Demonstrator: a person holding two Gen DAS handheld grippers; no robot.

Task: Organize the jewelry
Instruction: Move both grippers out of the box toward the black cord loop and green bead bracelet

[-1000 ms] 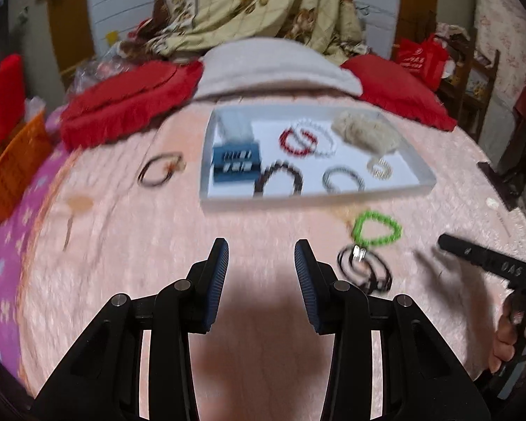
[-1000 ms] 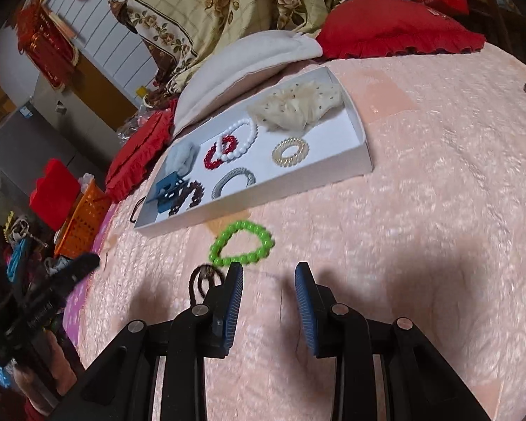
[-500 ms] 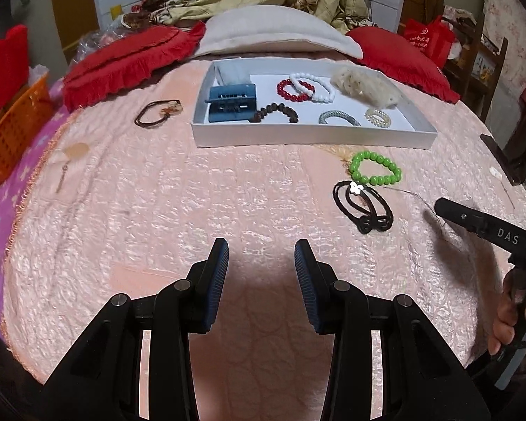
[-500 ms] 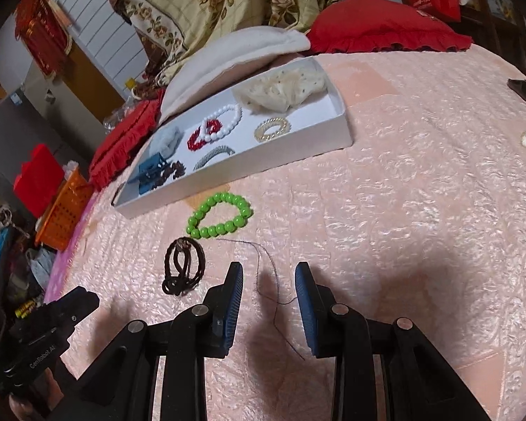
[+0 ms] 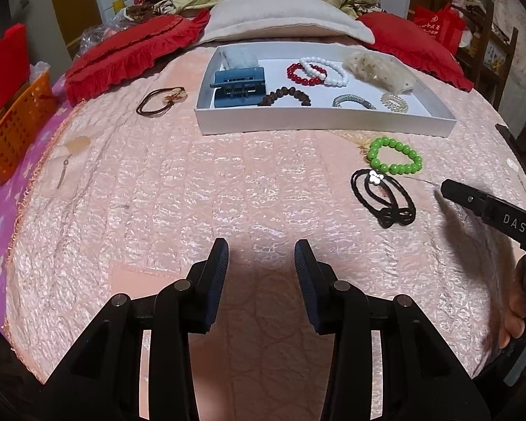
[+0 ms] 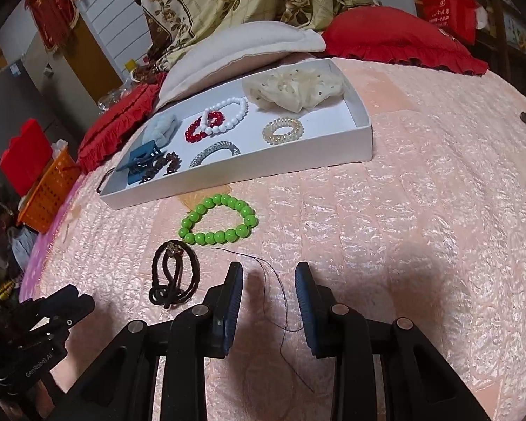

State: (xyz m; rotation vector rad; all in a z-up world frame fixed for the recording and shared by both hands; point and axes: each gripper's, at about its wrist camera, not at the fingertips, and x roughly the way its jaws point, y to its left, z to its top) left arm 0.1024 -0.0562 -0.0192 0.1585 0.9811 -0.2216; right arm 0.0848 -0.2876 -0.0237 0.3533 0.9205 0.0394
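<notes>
Nearest the cameras, both claws are seen empty over the pink quilt (image 5: 193, 189): left gripper (image 5: 261, 263) parted with nothing between the pads, right gripper (image 6: 268, 291) likewise parted, only a loose dark thread (image 6: 280, 301) lying on the quilt between its fingers. Just beyond the right gripper, to its left, a black hair tie (image 6: 173, 277) is found, and the green bead bracelet (image 6: 219, 219) just past it, both outside the tray. Further out sits the white tray (image 5: 319, 121), already loaded with bracelets and a blue hair clip (image 5: 238, 86). A brown hair tie (image 5: 161, 100) is left well off to the tray's left. Step judged: approach for the next pick. Next move needs the right gripper shifted left, lowered onto the black tie, and shut.
</notes>
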